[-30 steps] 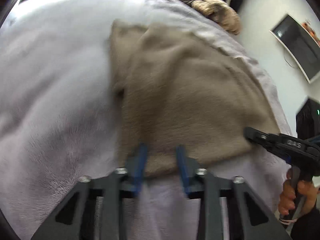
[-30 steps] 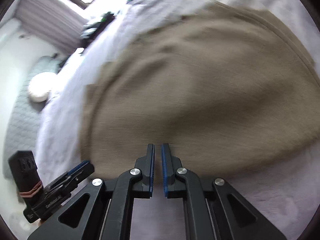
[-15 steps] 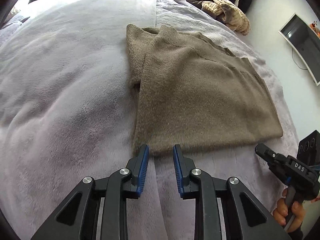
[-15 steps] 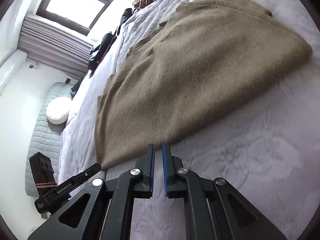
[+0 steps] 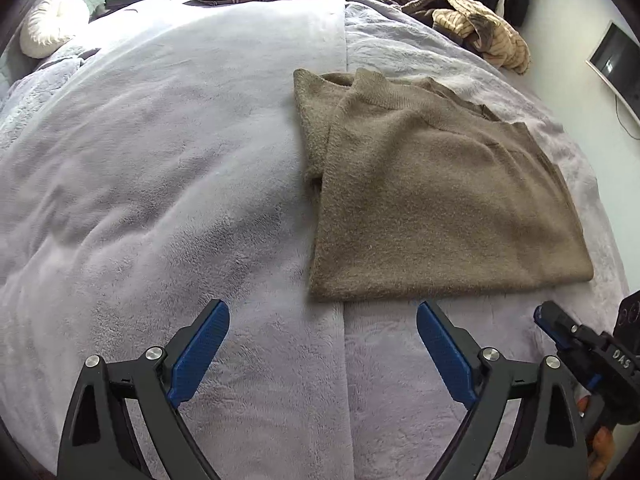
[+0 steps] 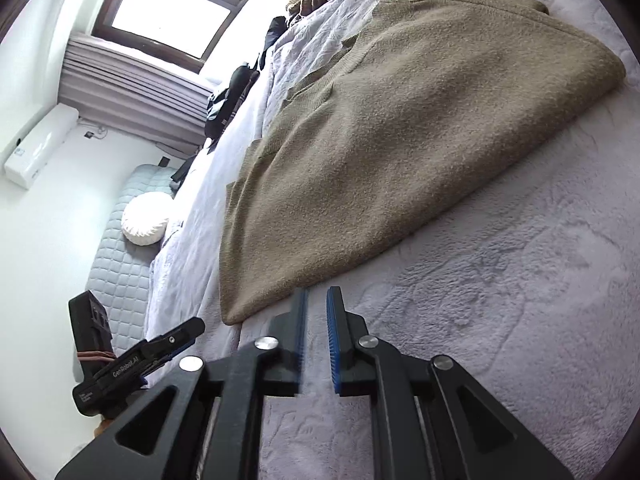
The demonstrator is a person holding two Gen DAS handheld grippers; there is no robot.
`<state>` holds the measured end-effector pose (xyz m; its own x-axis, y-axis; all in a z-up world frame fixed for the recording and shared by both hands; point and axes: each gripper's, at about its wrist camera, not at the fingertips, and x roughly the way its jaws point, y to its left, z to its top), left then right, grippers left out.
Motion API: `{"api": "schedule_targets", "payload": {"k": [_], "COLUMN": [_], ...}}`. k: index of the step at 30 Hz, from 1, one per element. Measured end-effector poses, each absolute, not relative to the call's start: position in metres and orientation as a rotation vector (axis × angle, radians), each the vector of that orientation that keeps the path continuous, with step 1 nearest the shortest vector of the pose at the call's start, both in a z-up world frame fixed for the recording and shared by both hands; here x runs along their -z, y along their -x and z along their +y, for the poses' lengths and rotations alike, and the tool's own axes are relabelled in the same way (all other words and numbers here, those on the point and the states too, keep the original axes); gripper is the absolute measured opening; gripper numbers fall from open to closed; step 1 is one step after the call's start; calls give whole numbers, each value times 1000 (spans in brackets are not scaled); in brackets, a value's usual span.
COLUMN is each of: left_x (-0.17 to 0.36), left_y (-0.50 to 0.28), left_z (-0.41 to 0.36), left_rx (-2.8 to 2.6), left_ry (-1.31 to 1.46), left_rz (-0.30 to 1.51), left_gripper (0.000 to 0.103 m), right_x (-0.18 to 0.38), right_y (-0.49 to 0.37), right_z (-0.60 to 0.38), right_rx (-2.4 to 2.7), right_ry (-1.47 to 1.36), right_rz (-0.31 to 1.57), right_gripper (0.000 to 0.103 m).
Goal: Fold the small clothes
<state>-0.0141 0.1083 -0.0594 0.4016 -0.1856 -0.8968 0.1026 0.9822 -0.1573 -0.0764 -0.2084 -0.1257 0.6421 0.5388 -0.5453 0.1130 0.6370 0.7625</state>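
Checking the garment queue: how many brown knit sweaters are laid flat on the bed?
1: the brown knit sweater, folded, lies on the lilac fleece blanket. The striped clothes heap at the far edge may hide more.

White walls, bright window (image 6: 160, 16), grey curtain (image 6: 132, 92), wall monitor (image 5: 614, 68), lilac-blanketed bed (image 5: 160, 160).

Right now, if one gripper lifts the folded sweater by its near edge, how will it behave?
The brown sweater is fuzzy knit lying limp in layers, so it would likely droop and unfold. Probably light. On the plush blanket it may drag and bunch if pushed.
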Motion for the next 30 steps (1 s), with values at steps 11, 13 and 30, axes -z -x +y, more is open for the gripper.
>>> {"api": "schedule_targets", "payload": {"k": [11, 13, 30], "left_x": [50, 49, 31], "left_y": [18, 15, -6], "left_z": [84, 81, 80], "left_rx": [159, 160, 70], "left_ry": [-6, -10, -16], "left_rz": [1134, 1146, 1156], "left_gripper": [103, 103, 103], "right_x": [123, 122, 121], "right_y": [73, 72, 70], "right_z": [-205, -206, -214], "right_rx": [-311, -321, -333], "right_ry": [-895, -906, -992], "right_rz": [829, 821, 801], "right_gripper": [72, 72, 72]}}
